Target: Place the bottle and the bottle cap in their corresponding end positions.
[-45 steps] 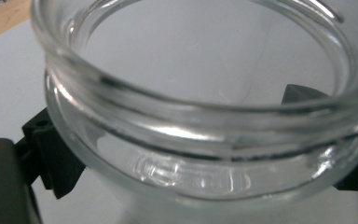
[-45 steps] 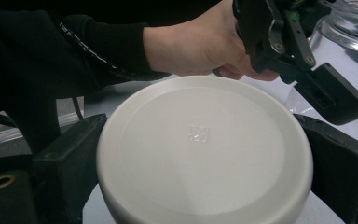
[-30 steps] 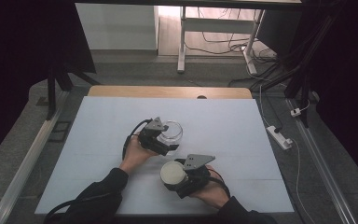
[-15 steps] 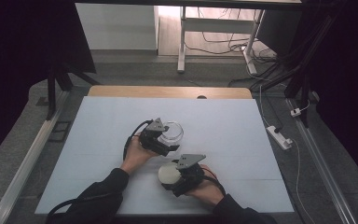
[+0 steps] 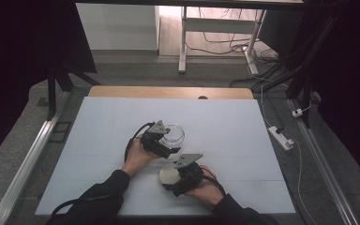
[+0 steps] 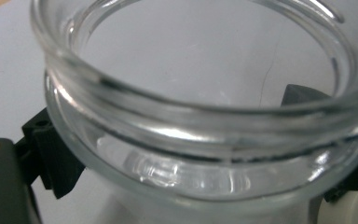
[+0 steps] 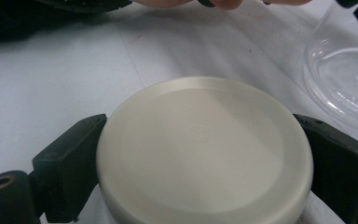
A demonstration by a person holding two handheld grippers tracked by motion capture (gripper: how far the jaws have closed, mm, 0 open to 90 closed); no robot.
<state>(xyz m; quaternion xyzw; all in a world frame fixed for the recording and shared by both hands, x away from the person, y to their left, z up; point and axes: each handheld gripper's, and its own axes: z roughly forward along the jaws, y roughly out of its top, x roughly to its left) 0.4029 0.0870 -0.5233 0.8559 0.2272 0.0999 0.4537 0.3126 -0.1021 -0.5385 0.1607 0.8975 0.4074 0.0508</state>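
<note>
A clear, empty glass jar (image 5: 173, 132) stands upright on the white table top (image 5: 98, 140) near its middle. My left gripper (image 5: 168, 141) is shut on it from the person's side. In the left gripper view the jar (image 6: 205, 93) has its open mouth up, and my left gripper (image 6: 186, 154) holds its body between both black jaws. A round cream lid (image 5: 168, 172) lies flat, close in front of the jar, with my right gripper (image 5: 173, 179) shut on it. In the right gripper view the lid (image 7: 205, 149) sits between the jaws of my right gripper (image 7: 205, 161), and the jar (image 7: 345, 79) stands at the right.
A wooden strip (image 5: 168, 92) runs along the table's far edge. A metal rail (image 5: 33, 154) lies along the left side, and a white power strip (image 5: 280, 137) lies on the floor to the right. The left hand (image 7: 214, 3) shows at the top of the right gripper view.
My right gripper has shifted a little to the left with the lid in it. The left gripper and the jar have stayed where they were.
</note>
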